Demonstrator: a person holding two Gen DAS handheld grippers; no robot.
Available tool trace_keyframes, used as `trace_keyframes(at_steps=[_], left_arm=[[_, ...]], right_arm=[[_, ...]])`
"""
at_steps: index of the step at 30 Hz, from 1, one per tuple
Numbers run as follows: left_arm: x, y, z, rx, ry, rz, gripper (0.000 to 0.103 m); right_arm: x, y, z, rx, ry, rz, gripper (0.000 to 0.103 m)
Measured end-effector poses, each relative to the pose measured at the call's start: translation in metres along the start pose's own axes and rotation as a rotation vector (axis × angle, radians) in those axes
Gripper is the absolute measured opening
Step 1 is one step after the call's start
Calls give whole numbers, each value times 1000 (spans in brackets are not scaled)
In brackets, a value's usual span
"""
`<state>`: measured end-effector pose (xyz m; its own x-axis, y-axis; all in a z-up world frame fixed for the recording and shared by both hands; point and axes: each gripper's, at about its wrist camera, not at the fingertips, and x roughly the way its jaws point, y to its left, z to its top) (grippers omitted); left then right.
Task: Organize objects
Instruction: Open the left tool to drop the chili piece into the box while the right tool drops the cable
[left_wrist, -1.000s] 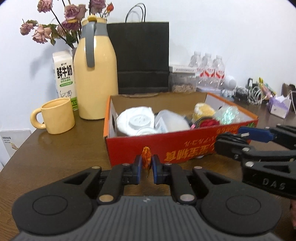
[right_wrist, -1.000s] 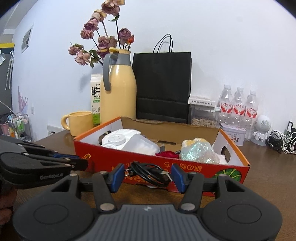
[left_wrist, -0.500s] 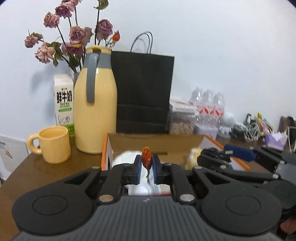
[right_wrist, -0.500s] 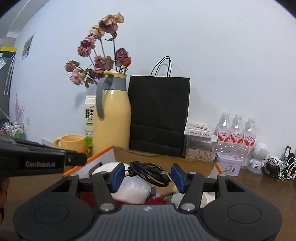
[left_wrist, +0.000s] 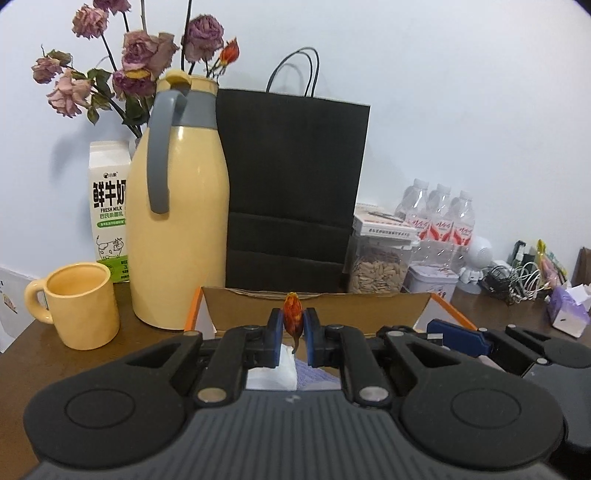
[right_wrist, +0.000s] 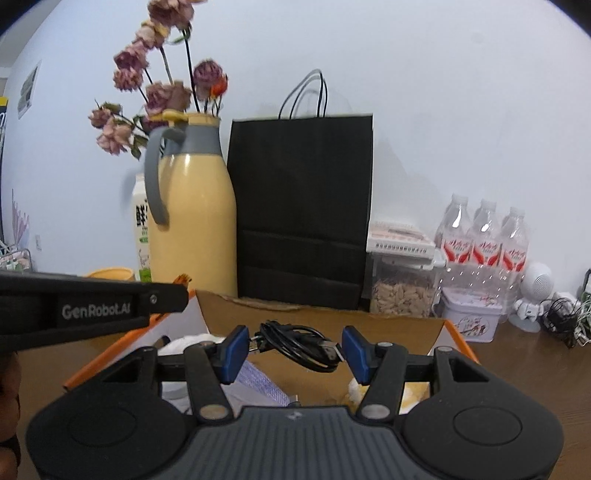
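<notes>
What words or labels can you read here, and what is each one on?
"FRESH MILK" with large Chinese characters: milk carton.
"GenRobot.AI": side of the left gripper.
Too small or blurred to read: the carton's fine print, the red labels on the water bottles, the printed lid on the seed jar, the tin.

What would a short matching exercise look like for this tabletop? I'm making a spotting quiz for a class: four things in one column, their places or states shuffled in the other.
Things:
1. orange flower bud
2. black cable
3. yellow mug
4. black paper bag

Places or states:
A. stands behind the cardboard box, by the wall
B. pinched in the left gripper
C. stands left of the yellow thermos jug
D. bundled between the fingers of the right gripper

Pairs: 1-B, 2-D, 3-C, 4-A
</notes>
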<state>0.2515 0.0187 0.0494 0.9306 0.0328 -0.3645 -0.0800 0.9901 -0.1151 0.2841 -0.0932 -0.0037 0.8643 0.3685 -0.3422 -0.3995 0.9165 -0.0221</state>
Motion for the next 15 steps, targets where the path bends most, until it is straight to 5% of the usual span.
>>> trace_keyframes(at_steps=[9,10,11,12,14,15], left_arm=[[23,6,-8,16,51,14,16],[23,6,-9,18,51,12,27],[23,7,-10,17,53,12,52],[23,7,-10,17,51,19,65],[21,7,-10,20,28,38,102],[19,8,-10,17,9,39,103]], right_arm=[[14,-14,-8,38,78,9,56],[14,-16,-9,42,87,12,56],[14,-17,-10,45,92,10,59],[13,-19,-10,49,94,2,64],[11,-22,-10,62,89,-6,93],[9,-24,-10,68,82,-5,97]])
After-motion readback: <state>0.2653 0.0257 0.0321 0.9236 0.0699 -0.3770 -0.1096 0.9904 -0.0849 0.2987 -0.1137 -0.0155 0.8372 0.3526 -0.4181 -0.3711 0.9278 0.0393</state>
